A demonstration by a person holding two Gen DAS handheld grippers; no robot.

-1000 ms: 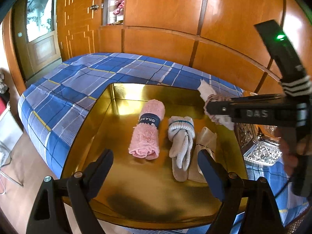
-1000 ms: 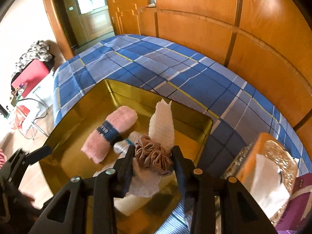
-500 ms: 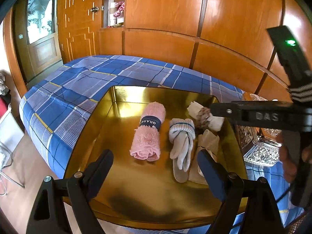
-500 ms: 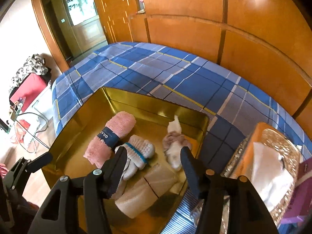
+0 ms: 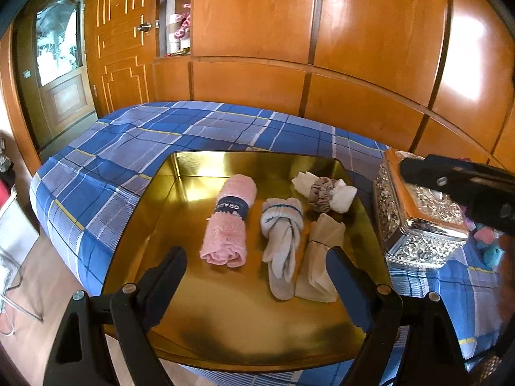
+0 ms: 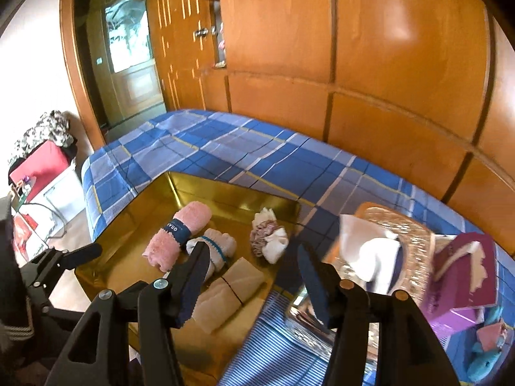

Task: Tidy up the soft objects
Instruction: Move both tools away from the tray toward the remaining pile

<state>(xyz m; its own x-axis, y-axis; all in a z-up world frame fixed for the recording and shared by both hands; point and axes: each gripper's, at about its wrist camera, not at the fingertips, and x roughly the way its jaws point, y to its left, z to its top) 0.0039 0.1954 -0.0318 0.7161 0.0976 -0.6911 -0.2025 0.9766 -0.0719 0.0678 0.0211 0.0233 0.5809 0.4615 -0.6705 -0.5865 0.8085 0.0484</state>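
Note:
A gold tray (image 5: 180,212) (image 6: 154,206) lies on the blue plaid bed. In it lie a rolled pink towel (image 5: 230,222) (image 6: 178,233), a grey-white sock bundle (image 5: 283,238) (image 6: 219,244), a folded beige cloth (image 5: 320,257) (image 6: 230,292) and a white cloth tied with a brown scrunchie (image 5: 325,189) (image 6: 268,233) at the far right corner. My left gripper (image 5: 256,268) is open and empty over the tray's near edge. My right gripper (image 6: 252,273) is open and empty, above the tray's right side.
An ornate silver tissue box (image 5: 418,218) (image 6: 386,251) stands right of the tray. A purple box (image 6: 463,276) and small blue and pink soft toys (image 5: 489,244) (image 6: 486,353) lie further right. Wooden wall panels run behind the bed. The floor drops off left.
My right gripper opened and let the white cloth with the scrunchie down into the tray's far right corner, then pulled back up and to the right. The left gripper stayed put.

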